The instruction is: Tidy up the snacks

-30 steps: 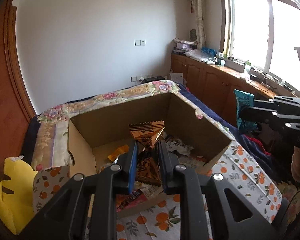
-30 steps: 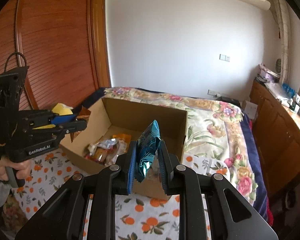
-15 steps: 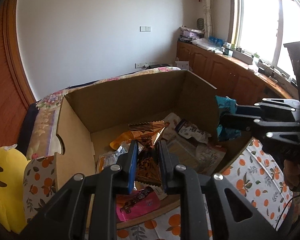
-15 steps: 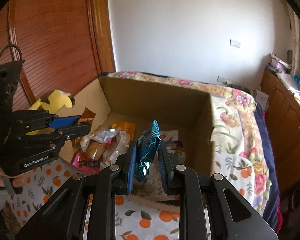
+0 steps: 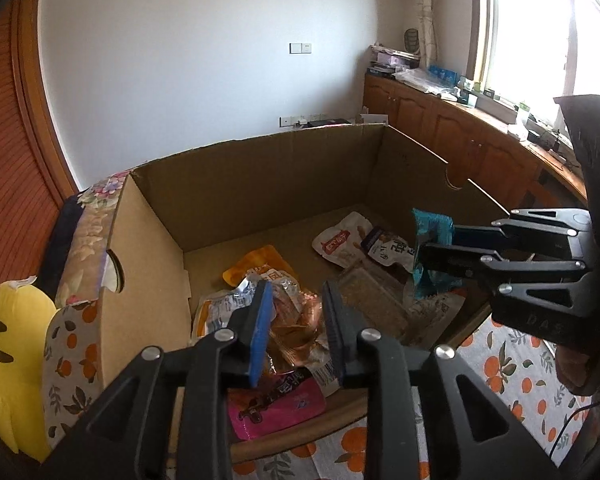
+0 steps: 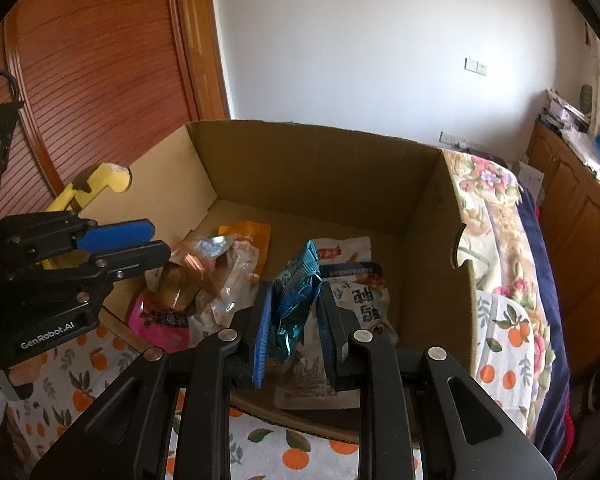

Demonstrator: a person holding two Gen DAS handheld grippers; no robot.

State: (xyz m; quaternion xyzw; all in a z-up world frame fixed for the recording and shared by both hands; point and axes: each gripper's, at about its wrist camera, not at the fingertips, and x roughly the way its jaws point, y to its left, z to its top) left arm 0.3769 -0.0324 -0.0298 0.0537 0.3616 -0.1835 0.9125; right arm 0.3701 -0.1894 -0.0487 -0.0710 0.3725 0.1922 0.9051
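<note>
- Lower half of pink snack packet (image 5: 276,408) hidden behind near wall of cardboard box (image 5: 260,184).
- Print on white packets (image 6: 359,292) too small to read.
- Yellow plush toy (image 5: 8,364) cut off by left edge.
- Items on window counter (image 5: 431,80) too small to identify.

Matt brown cardboard box (image 5: 260,184); crinkly, glossy teal foil packet (image 6: 296,300); shiny pink plastic wrapper (image 5: 276,404); printed cloth bedspread (image 6: 296,456).
</note>
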